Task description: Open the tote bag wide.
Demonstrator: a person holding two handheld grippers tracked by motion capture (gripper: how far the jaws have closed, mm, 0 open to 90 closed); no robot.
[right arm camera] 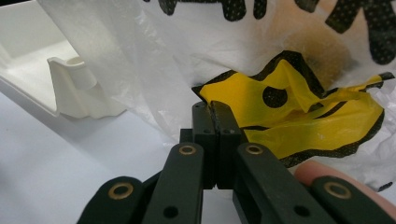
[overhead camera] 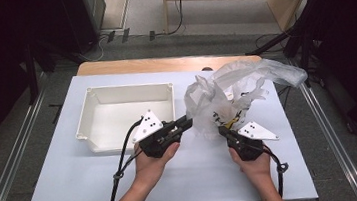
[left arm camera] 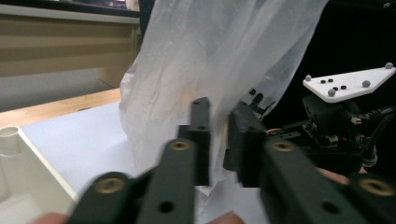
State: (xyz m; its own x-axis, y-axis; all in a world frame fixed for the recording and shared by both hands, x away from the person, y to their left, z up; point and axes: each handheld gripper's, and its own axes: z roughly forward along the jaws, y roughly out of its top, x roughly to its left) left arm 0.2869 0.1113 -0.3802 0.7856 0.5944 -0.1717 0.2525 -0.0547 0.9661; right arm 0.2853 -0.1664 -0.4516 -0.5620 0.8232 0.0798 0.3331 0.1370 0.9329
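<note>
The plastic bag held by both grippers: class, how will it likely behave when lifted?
The bag looks thin and crumpled, so probably floppy and light. Its loose top sags sideways, so it likely won't hold shape. The film may slip unless each gripper pinches firmly.

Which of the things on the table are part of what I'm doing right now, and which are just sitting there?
In the job:
- plastic bag, thin and translucent with yellow and black print
- left gripper, shut on the bag's film
- right gripper, shut on the bag's edge

Lying about:
- white tray, left of the bag, nothing in it
- white tabletop
</note>
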